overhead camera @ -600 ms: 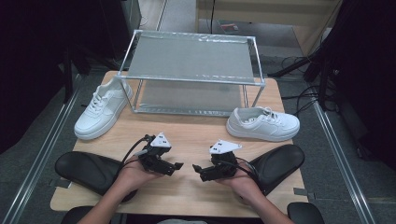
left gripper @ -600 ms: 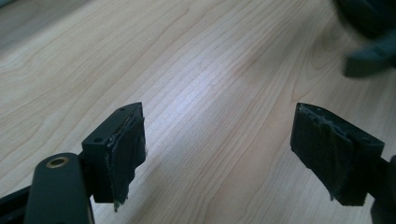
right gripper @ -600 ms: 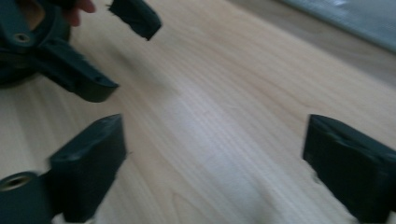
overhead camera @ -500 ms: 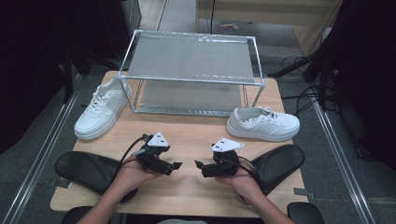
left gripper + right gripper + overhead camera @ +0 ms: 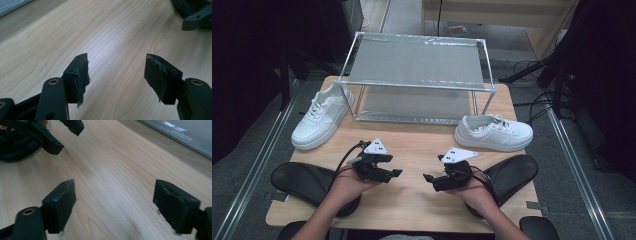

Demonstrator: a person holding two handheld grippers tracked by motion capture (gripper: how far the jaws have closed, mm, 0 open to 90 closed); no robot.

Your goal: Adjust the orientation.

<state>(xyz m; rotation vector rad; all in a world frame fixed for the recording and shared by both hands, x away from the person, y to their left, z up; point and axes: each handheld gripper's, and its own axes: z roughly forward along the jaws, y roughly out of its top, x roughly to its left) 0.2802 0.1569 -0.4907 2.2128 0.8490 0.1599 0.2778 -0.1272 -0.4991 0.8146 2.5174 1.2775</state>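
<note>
Two hands hold my grippers low over the front of the wooden table [image 5: 417,145], tips turned toward each other. My left gripper [image 5: 396,173] is open; in the left gripper view its jaws [image 5: 117,75] stand wide apart over bare wood. My right gripper [image 5: 428,178] is open too, and between its jaws [image 5: 115,202] there is only tabletop. A white sneaker [image 5: 319,117] lies at the table's left edge. A second white sneaker [image 5: 494,132] lies at the right, in front of the rack. Each gripper view catches the other gripper farther off: the right gripper [image 5: 197,15], the left gripper [image 5: 47,135].
A metal-framed rack [image 5: 417,60] with a mesh top shelf and a lower shelf stands across the back of the table; its edge [image 5: 180,135] is close to my right gripper. Black oval pads [image 5: 307,180] [image 5: 512,170] flank the forearms at the front corners.
</note>
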